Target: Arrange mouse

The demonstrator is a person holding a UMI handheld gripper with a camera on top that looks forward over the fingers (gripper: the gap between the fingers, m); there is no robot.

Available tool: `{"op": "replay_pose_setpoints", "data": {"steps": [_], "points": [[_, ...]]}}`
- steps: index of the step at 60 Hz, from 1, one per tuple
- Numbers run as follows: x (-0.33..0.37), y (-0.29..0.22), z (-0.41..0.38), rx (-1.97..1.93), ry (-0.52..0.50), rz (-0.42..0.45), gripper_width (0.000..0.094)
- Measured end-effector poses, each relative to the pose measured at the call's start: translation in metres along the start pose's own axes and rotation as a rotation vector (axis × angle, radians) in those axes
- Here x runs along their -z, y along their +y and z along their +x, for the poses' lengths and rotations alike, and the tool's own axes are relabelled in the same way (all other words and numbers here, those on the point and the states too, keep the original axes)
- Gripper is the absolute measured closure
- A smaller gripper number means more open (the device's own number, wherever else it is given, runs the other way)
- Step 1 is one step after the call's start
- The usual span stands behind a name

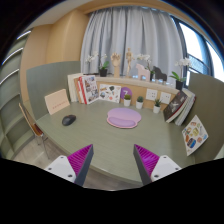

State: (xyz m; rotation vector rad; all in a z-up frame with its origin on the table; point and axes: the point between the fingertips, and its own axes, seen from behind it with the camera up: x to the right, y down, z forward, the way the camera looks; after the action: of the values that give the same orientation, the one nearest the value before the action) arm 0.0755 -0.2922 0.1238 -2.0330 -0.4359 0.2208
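Claw spread wide, pinching nothing, hovering over near edge of bench. Mouse well apart, ahead and off to left, near bench's left edge; long axis too small to tell. Calls for reach forward-left.

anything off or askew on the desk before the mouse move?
Nothing stands out. The mouse sits upright on the green desk, left of the pink tray. Books lean in place at the back. Gripper is open, holding nothing.

Hand-held gripper, magenta pads, white fingers.
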Motion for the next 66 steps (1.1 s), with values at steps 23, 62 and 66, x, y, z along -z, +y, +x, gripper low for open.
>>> {"op": "replay_pose_setpoints", "data": {"steps": [23, 62, 66], "points": [[-0.083, 0.044, -0.145, -0.011, -0.041, -0.112, 0.0126], [-0.312, -0.026, -0.287, -0.149, 0.091, -0.221, 0.0133], [-0.324, -0.027, -0.285, -0.142, 0.114, -0.238, 0.0162]]}}
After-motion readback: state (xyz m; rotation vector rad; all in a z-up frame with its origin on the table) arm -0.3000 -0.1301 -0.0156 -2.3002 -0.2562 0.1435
